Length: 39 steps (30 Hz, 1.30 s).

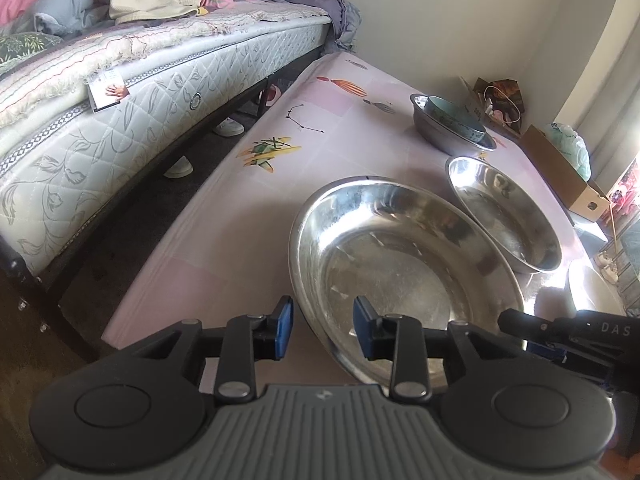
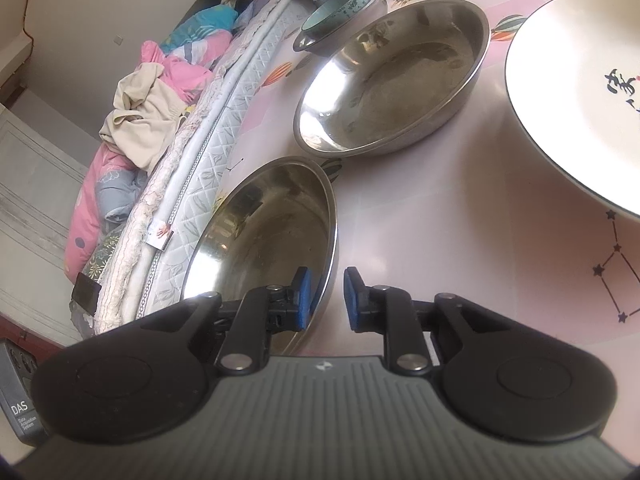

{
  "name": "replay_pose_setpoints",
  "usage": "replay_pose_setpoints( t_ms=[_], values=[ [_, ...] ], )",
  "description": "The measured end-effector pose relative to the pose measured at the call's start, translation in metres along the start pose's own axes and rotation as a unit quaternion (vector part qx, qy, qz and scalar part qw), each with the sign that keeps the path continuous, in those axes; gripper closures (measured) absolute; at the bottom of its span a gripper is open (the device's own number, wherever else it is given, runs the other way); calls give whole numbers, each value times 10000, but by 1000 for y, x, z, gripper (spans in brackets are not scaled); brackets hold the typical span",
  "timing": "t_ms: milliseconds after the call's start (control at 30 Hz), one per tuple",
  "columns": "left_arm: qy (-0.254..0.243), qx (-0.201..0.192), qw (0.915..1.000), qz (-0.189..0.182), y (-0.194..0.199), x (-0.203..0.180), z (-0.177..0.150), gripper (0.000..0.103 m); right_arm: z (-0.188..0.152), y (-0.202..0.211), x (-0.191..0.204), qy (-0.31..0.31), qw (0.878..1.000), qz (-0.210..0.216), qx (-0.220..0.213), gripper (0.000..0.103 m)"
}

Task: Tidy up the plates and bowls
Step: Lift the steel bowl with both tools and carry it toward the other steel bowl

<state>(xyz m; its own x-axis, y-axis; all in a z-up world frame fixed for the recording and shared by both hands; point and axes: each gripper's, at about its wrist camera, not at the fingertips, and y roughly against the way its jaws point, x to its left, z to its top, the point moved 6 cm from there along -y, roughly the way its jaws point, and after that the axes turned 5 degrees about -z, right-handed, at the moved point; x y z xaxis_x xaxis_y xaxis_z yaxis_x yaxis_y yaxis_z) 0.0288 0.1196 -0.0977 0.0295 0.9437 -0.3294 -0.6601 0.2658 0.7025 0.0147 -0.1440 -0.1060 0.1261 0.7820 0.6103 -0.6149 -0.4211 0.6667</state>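
Both claws straddle the near rim of the big steel bowl (image 1: 404, 256) on the pink table (image 1: 224, 216) w/ pads clear of it, left gripper (image 1: 323, 330) & right gripper (image 2: 325, 300) part-open, holding nothing (second steel bowl (image 2: 394, 76) and white plate (image 2: 576, 92) sit beyond).

My left gripper (image 1: 323, 328) points steeply downward, its blue pads (image 1: 285, 328) parted with a clear gap between them and pressing on nothing. My right gripper (image 2: 327, 298) also tilts down, its blue pads (image 2: 353, 300) slightly apart and not clamped. From the left wrist view, the right gripper's black body (image 1: 568, 330) sits close at the right.
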Motion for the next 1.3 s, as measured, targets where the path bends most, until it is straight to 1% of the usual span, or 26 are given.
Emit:
replay_pose_setpoints(
  t_ms=[167,333,400,467,533,900,1100,1300],
  values=[
    [-106,-5,9999,61,-9,-1,7,69,6,-5,6,99,9999,-8,-19,84],
    [-78,-25,9999,105,-16,0,13,69,12,-16,10,210,9997,-107,-15,84],
    [-90,-45,9999,133,-17,1,14,70,14,-19,11,214,9997,-128,-14,84],
    [-86,-28,9998,158,-19,2,15,75,15,-22,11,224,9996,-142,-18,84],
    [-56,-14,9999,147,-19,3,15,77,15,-24,11,234,9996,-159,-22,85],
    [-73,61,10000,-24,-10,0,10,77,11,-18,7,236,9995,-195,-3,85],
    [-241,117,9996,91,-19,-1,15,77,15,-15,5,290,9992,-247,-94,85],
    [-354,95,9990,249,-28,-3,20,77,21,-22,7,349,9990,-256,-129,85]
  ],
)
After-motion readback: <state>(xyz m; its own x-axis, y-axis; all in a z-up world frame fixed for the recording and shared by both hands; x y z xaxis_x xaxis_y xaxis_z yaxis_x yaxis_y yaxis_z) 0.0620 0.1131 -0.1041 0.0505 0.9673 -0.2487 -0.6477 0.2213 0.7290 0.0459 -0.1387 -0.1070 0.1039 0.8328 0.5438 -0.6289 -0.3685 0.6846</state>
